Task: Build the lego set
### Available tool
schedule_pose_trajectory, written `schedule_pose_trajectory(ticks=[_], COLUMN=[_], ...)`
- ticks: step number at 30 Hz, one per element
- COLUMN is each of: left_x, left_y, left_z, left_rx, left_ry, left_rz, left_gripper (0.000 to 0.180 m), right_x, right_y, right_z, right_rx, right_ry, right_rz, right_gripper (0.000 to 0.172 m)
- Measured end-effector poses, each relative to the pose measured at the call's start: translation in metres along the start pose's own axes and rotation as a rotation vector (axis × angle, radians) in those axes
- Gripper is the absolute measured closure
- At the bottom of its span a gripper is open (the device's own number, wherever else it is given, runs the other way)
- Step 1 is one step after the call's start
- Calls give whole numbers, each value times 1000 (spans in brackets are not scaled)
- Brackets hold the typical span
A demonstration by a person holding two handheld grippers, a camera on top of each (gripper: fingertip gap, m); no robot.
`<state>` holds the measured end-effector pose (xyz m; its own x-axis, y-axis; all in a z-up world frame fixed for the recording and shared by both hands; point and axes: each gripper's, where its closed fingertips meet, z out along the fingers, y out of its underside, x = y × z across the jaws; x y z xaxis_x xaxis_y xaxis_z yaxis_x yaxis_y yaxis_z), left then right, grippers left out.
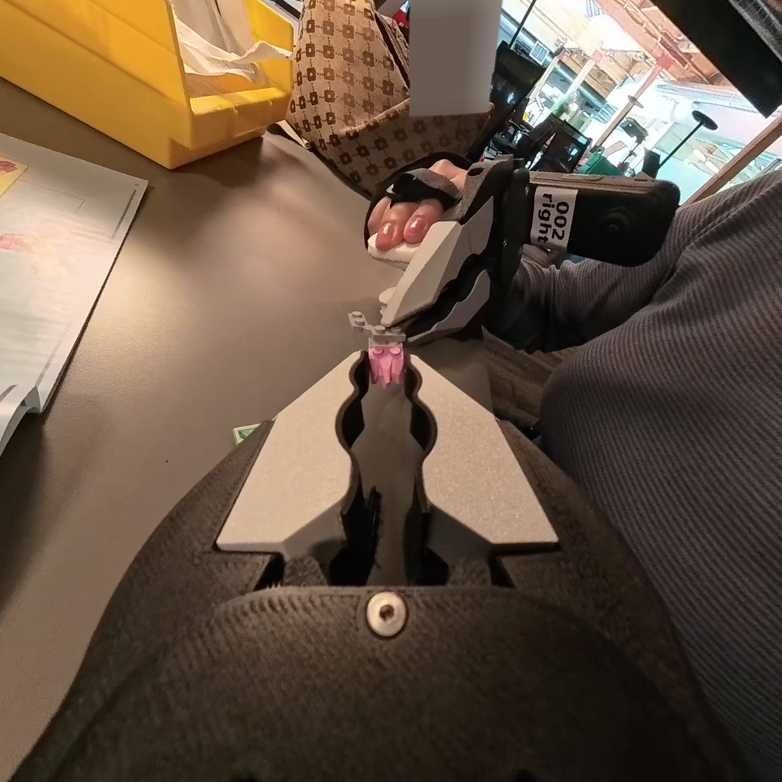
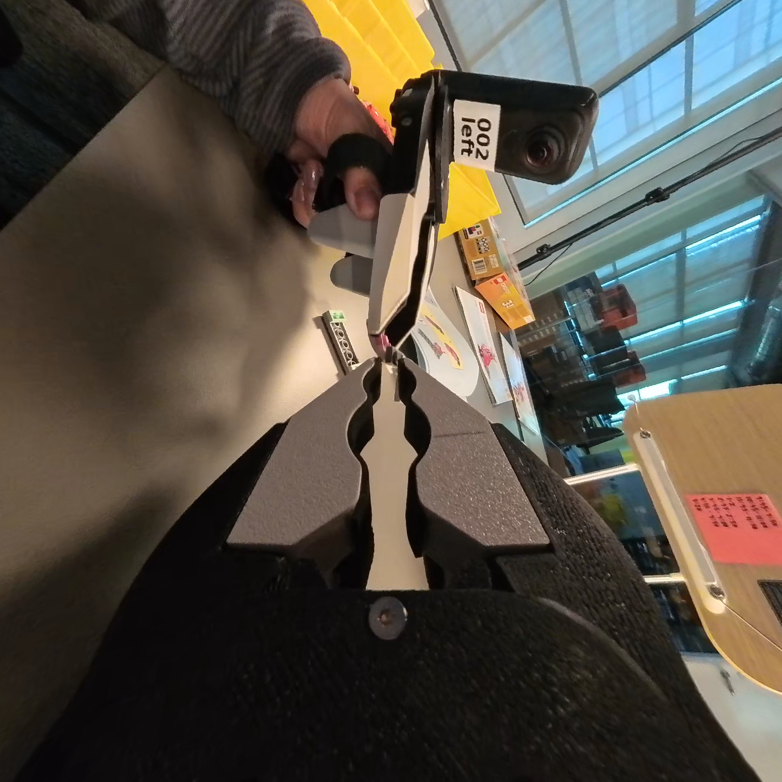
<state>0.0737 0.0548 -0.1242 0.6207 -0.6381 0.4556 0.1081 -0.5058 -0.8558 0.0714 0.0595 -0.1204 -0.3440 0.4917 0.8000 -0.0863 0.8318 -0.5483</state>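
The left gripper (image 1: pixel 386 367) is clamping a small pink brick (image 1: pixel 386 367) between its fingertips, both pads pressing on the brick's sides, held up above the table (image 1: pixel 190 296). A grey plate (image 1: pixel 372 328) with studs is sitting on the far end of the pink brick and sticking out to the left.

The right gripper (image 1: pixel 395 326) is coming in from the right, its fingers nearly together and pinching the near end of that grey plate. In the right wrist view the right gripper (image 2: pixel 387 367) is showing only a narrow slit between its tips, with the thin grey plate (image 2: pixel 391 357) caught edge-on there and the pink brick (image 2: pixel 383 338) just beyond, in the tip of the left gripper (image 2: pixel 383 336). So the two grippers are meeting tip to tip on the one small assembly.

A hand (image 1: pixel 402 220) is working the right gripper's handle, and another hand (image 2: pixel 338 169) the left one.

On the table, a yellow bin (image 1: pixel 203 84) holding papers is standing at the far left, with booklets (image 1: pixel 55 254) lying nearby. A grey beam (image 2: pixel 345 345) with holes, a green piece at its end, is lying on the table near the grippers. An orange box (image 2: pixel 505 302) is lying farther back.
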Motion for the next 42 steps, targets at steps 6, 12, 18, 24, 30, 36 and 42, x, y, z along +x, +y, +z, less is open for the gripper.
schedule_pose_trajectory(ticks=[6, 12, 18, 24, 30, 36, 42], left_x=[-6, -11, -20, -26, -32, -40, -44], left_y=[0, -1, 0, 0, 2, 2, 1], left_z=[1, 0, 0, 0, 1, -1, -2], left_rx=[3, 14, 3, -1, -26, -27, -24], left_ry=[-38, -87, -170, -240, -298, -367, -409], left_rz=[-7, 1, 27, 53, 65, 73, 80], left_gripper=[166, 166, 167, 167, 167, 167, 166], right_x=[0, 2, 2, 4, 3, 5, 3], right_y=[6, 11, 19, 25, 32, 37, 41], right_z=[3, 7, 12, 16, 19, 24, 28], right_rx=[-54, -126, -205, -285, -351, -408, -430], right_ry=[21, 64, 97, 131, 126, 169, 168], right_rz=[-51, -122, -178, -254, -289, -351, -336], right_gripper=[166, 166, 166, 167, 168, 167, 159])
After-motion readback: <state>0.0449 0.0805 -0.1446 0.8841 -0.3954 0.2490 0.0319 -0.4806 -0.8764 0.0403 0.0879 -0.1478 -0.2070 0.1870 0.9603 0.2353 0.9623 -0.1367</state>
